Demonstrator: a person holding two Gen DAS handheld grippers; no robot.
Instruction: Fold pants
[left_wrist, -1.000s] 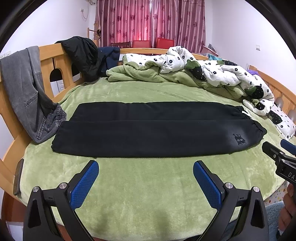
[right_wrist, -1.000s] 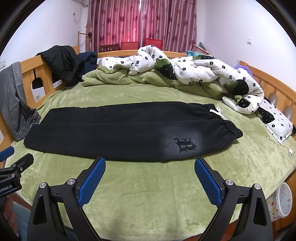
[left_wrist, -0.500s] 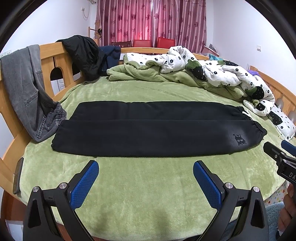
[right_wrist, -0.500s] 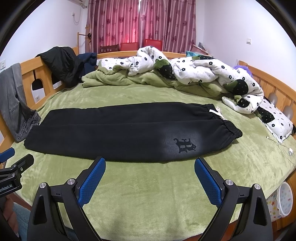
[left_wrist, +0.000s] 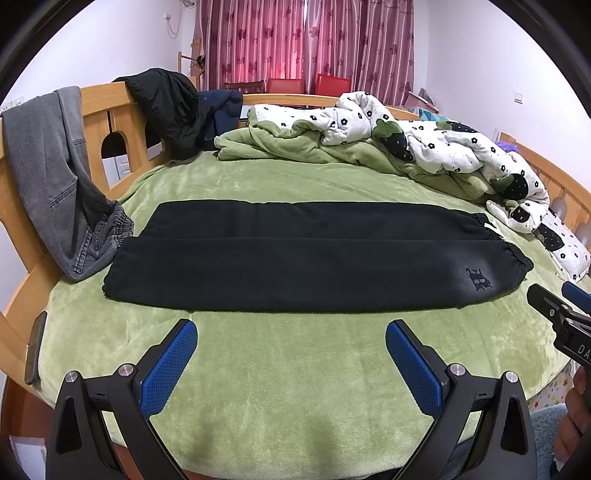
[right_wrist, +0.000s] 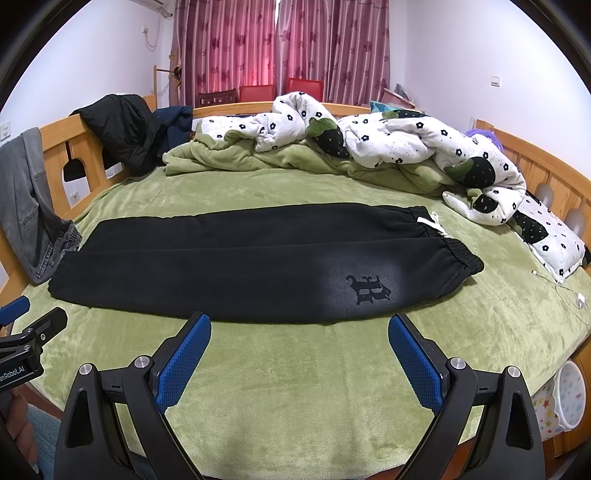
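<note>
Pants (left_wrist: 295, 258) flat on green bed (left_wrist: 295, 387), left tool (left_wrist: 291, 347) released, right tool (right_wrist: 299, 339) released

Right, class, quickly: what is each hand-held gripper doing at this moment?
Left hand-held gripper: open, holding nothing, short of the black pants.
Right hand-held gripper: open, holding nothing.

Black pants (left_wrist: 310, 258), legs together, flat on bed (left_wrist: 295, 387)

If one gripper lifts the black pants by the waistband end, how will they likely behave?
The pants look like soft, thick fleece lying limp on the bed, so they would probably droop and trail. The fuzzy green cover may drag on them. The two stacked legs could slide apart.
</note>
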